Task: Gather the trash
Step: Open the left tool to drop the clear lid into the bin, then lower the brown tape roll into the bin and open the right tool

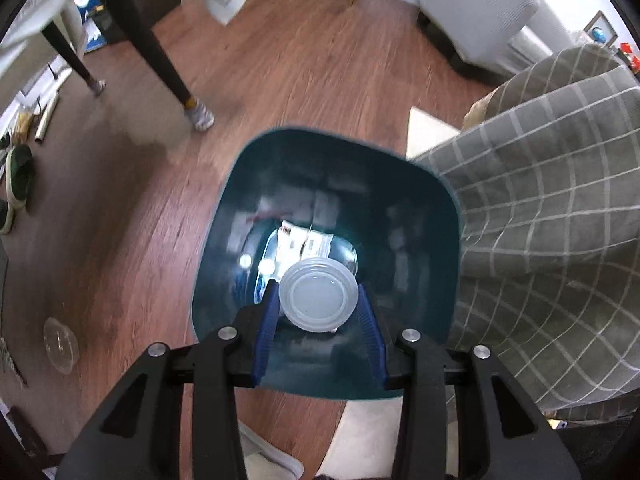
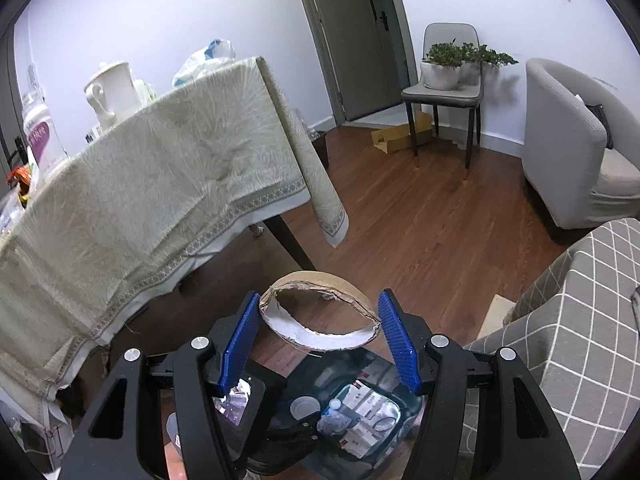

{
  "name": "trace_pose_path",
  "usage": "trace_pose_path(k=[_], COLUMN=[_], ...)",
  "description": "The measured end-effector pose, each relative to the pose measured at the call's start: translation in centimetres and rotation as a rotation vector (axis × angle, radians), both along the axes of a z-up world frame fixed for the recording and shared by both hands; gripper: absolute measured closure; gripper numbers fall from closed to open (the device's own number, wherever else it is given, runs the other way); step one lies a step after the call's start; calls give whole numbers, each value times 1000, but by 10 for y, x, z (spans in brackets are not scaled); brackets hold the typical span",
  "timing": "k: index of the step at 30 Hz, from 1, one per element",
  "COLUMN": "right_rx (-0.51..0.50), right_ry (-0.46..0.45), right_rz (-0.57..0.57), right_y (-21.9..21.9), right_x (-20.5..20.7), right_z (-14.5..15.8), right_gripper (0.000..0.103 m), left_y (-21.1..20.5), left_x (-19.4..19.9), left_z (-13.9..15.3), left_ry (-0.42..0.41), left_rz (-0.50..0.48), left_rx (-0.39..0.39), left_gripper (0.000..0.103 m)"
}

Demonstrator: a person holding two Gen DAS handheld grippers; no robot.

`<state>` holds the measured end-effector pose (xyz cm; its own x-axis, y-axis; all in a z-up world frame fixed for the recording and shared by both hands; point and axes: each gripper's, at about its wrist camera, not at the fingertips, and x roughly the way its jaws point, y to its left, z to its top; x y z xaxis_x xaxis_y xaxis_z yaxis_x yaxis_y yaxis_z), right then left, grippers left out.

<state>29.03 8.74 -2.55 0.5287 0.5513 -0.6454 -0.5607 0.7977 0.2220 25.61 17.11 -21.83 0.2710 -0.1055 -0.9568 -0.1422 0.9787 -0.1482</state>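
Jaws of the left gripper stand narrow, clamping a clear plastic lid over the open teal bin; the right gripper holds a torn cardboard ring, bin at its 6 o'clock

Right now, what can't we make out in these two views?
- Left wrist: whether the left tool grips the plastic lid; the right pad seems apart.
- Left wrist: trash in the bin, blurred and under the lid.
- Right wrist: bin rim, behind the right tool holding the cardboard ring.
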Motion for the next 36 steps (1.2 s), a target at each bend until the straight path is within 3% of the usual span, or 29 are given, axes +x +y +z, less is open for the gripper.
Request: trace_pose_path(k=[5, 10, 14, 24, 36], right_rx=[-18, -39, -57, -103, -190], right_ry=[28, 47, 58, 118, 230], right_rz=[-3, 1, 7, 6, -12], right_y=[8, 16, 25, 43, 68], right_x=[5, 7, 8, 17, 26], right_z=[-13, -24, -33, -64, -128], right_gripper=[41, 41, 41, 42, 42], left_y=[8, 16, 24, 52, 76], left_x=[-5, -9, -13, -30, -53], left_z=[-8, -7, 0, 50, 99], left_ry=[22, 18, -7, -131, -251], left_rz=[9, 9, 20, 61, 83], left_rx=[-3, -16, -20, -9, 7], left_gripper=[59, 46, 41, 36, 36])
